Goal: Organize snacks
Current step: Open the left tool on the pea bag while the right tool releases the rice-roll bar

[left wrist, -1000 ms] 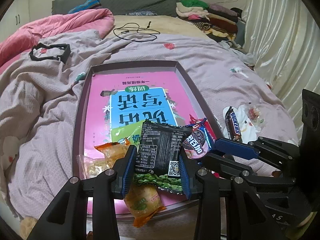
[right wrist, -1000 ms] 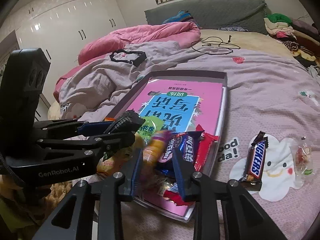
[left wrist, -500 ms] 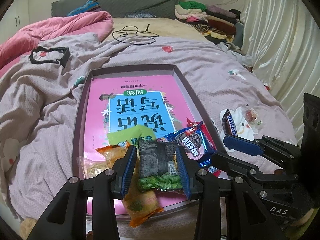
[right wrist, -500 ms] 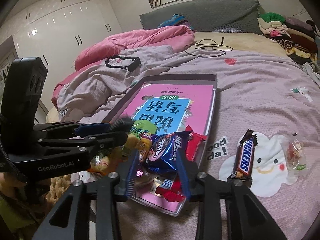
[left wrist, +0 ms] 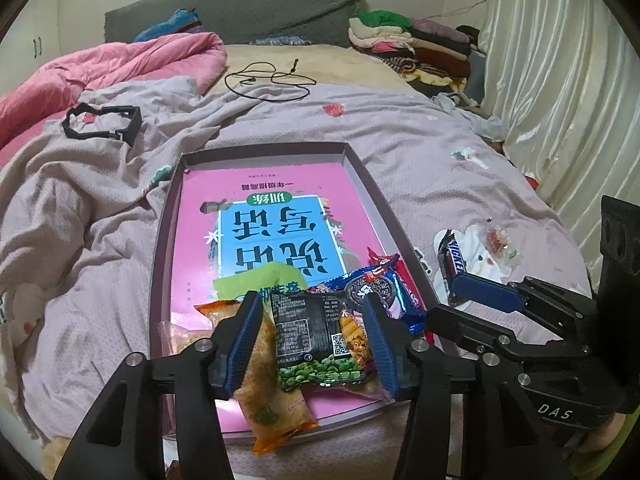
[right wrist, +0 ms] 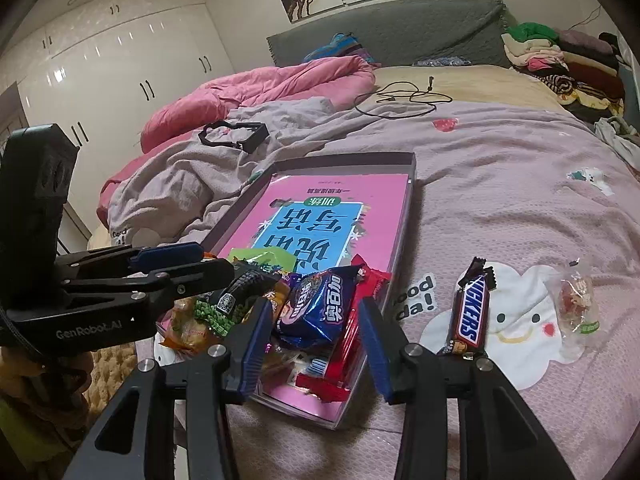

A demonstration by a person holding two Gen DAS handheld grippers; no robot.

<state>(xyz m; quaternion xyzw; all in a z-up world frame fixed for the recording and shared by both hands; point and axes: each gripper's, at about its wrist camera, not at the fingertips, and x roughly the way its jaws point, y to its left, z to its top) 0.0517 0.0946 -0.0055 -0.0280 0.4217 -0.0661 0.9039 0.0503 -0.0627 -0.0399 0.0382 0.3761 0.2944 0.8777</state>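
Both claws had just been opening: the left claw [left wrist: 312, 344] stood released around the black green-pea packet [left wrist: 316, 344], the right claw [right wrist: 312, 344] around the blue biscuit packet [right wrist: 320, 308], both deposited in the shallow grey tray [left wrist: 360, 172].

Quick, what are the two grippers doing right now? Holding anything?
Left gripper: open, jaws just widened, green pea packet lies loose between them.
Right gripper: open, just widened, blue cookie pack released.

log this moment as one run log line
left gripper: just opened, green pea packet released | right gripper: just opened, blue cookie pack released | tray | Snickers bar: outside
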